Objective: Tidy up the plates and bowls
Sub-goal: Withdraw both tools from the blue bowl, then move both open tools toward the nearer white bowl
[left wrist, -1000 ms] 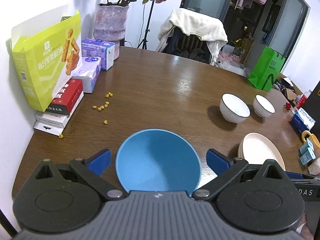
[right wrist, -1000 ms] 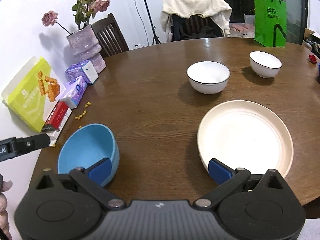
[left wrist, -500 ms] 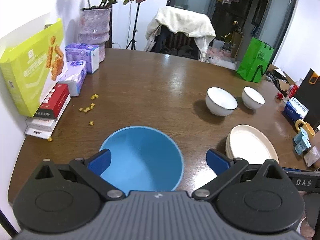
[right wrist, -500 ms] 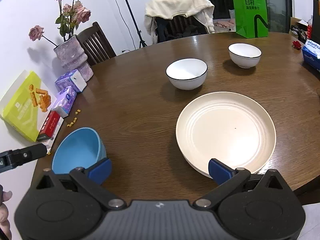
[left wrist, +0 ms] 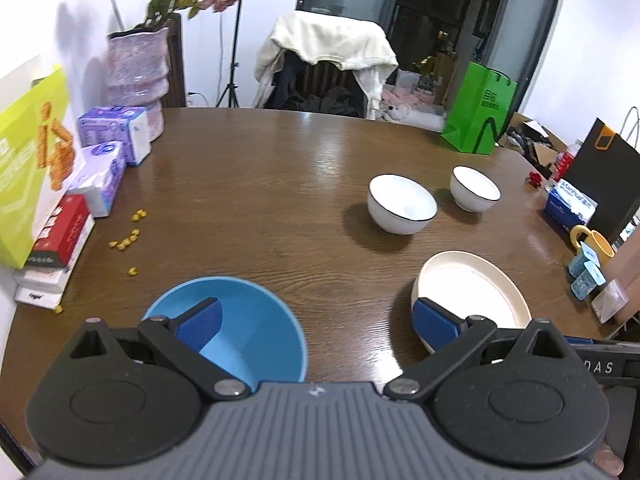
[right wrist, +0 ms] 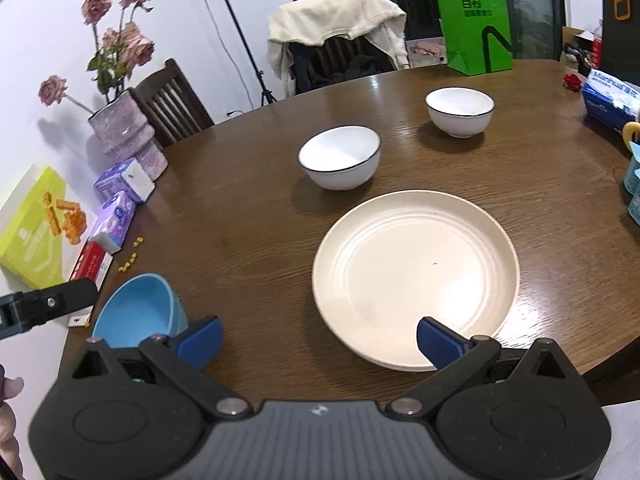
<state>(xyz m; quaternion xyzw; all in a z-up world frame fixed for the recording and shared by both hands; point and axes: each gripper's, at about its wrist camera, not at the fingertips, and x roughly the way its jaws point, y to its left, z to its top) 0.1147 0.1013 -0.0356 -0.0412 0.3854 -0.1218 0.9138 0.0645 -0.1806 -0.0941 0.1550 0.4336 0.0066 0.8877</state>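
Observation:
A blue bowl (left wrist: 240, 332) stands near the front left edge of the round wooden table (left wrist: 256, 200). My left gripper (left wrist: 316, 326) is open just above the table, its left pad over the bowl's inside and its right pad over the near rim of a cream plate (left wrist: 472, 292). Two white bowls (left wrist: 402, 204) (left wrist: 475, 189) stand farther back. In the right wrist view my right gripper (right wrist: 319, 339) is open, with its right pad at the near rim of the cream plate (right wrist: 416, 276). The blue bowl (right wrist: 138, 312) lies to its left, the white bowls (right wrist: 340, 158) (right wrist: 460, 112) beyond.
Boxes (left wrist: 60, 236) and a yellow-green carton (left wrist: 28, 176) are stacked along the left edge by a vase (left wrist: 138, 76). Yellow crumbs (left wrist: 126, 240) lie nearby. A green bag (left wrist: 478, 108), a yellow mug (left wrist: 592, 240) and small packs sit at the right. A draped chair (right wrist: 340, 36) stands behind.
Both views have swung to the right: the blue bowl slid from between my left fingers toward the left pad, and the plate moved toward the centre of the right view. Both grippers stayed open.

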